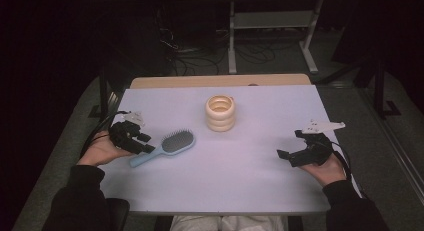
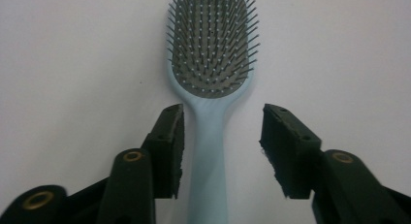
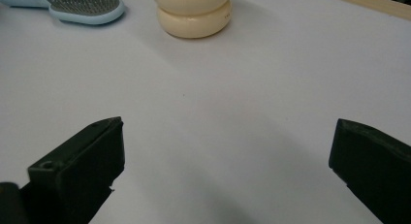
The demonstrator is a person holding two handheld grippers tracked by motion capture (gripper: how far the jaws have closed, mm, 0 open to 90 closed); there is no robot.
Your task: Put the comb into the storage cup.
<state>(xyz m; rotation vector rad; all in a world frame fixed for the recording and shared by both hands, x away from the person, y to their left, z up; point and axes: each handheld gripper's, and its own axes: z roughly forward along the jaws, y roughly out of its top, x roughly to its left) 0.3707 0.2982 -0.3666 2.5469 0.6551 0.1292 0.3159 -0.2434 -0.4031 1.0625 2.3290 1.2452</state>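
A light blue hairbrush (image 1: pixel 172 143) lies bristles up on the white table (image 1: pixel 250 181), at the left. Its handle (image 2: pixel 208 156) runs toward me between the two jaws of my left gripper (image 2: pixel 223 118), which stands open. The jaws flank the handle without closing on it. In the high view the left gripper (image 1: pixel 146 143) sits over the handle end. A cream ribbed holder (image 1: pixel 220 112), open at the top, stands at the middle back. My right gripper (image 1: pixel 290 143) rests at the right, wide open with nothing between its jaws; from the right gripper (image 3: pixel 228 132) the holder (image 3: pixel 194 13) and brush (image 3: pixel 85 8) lie ahead.
A wooden strip (image 1: pixel 220 81) runs along the table's far edge. Beyond it are a dark floor with cables (image 1: pixel 200 56) and a light metal frame (image 1: pixel 272 36). The person's dark sleeves come in at the bottom corners.
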